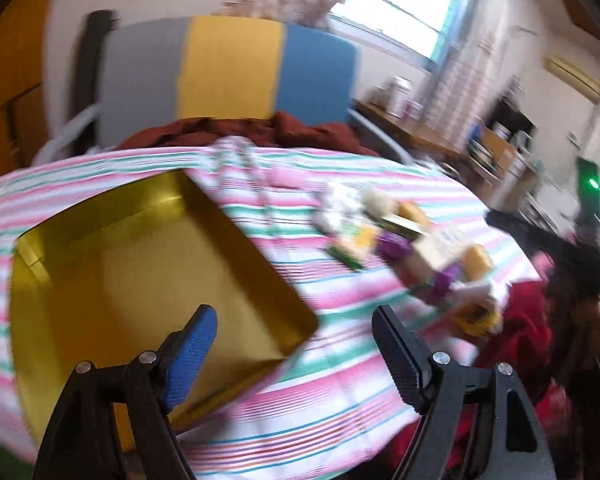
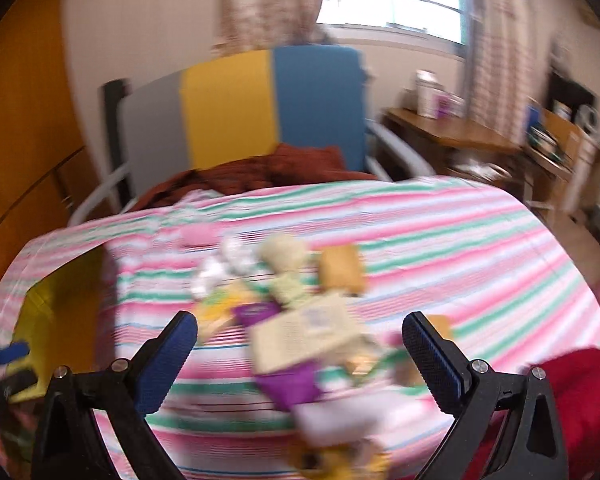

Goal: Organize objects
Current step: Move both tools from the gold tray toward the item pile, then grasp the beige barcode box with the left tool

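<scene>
Small packets and boxes (image 2: 300,320) are lying in a loose heap on the striped cloth (image 2: 460,248) covering what appears to be a counter, toward its near right part, while the open gold tin (image 1: 140,272) is sitting well apart toward the near left edge, showing nothing inside. Judging by their look, the pieces are light: the cream card box (image 2: 304,336) and the purple packets (image 2: 288,388) should be stiff enough to pinch across their narrow sides, whereas the white wrapped lumps (image 2: 220,268) look soft and may squash or slip, so a hold across the middle seems safer. The tin is rigid and probably slick; its thin rim is the only place to take it. The left claw (image 1: 296,344) is hanging wide open over the tin's near corner, holding nothing; the right claw (image 2: 300,356) is likewise spread wide over the heap, empty. Motion blur is smearing both views, so labels, exact item counts and which pieces overlap cannot be read, and the heap's nearest items are running out of the right wrist view's bottom edge.
</scene>
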A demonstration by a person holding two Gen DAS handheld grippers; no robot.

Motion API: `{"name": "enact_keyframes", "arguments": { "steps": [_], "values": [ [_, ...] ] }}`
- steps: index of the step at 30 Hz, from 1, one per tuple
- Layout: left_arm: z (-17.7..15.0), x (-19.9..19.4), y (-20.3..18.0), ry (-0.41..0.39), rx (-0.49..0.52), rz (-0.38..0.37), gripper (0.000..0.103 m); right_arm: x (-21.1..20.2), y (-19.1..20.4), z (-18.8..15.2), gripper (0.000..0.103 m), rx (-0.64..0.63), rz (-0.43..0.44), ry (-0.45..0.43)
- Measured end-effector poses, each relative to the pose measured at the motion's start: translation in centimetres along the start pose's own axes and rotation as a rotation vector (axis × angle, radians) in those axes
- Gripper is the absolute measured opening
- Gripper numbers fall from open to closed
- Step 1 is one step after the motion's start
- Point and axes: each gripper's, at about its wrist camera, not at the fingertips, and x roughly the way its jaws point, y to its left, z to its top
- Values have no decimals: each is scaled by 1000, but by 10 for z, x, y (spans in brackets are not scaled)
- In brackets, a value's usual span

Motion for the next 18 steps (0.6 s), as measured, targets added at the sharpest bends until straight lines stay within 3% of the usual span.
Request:
{"name": "enact_keyframes", "arguments": {
  "steps": [2,7,13,18],
  "values": [
    [5,11,-19,24,48,-58,81,3,-29,2,103,70,-26,9],
    [20,35,-69,49,210,-112,80,17,-72,-1,103,218,-73,59],
    [41,80,-121,93,380,-174,80,26,-104,-12,103,407,19,101],
    [58,121,-150,134,447,-196,74,24,-107,-15,103,452,73,87]
  ]
}}
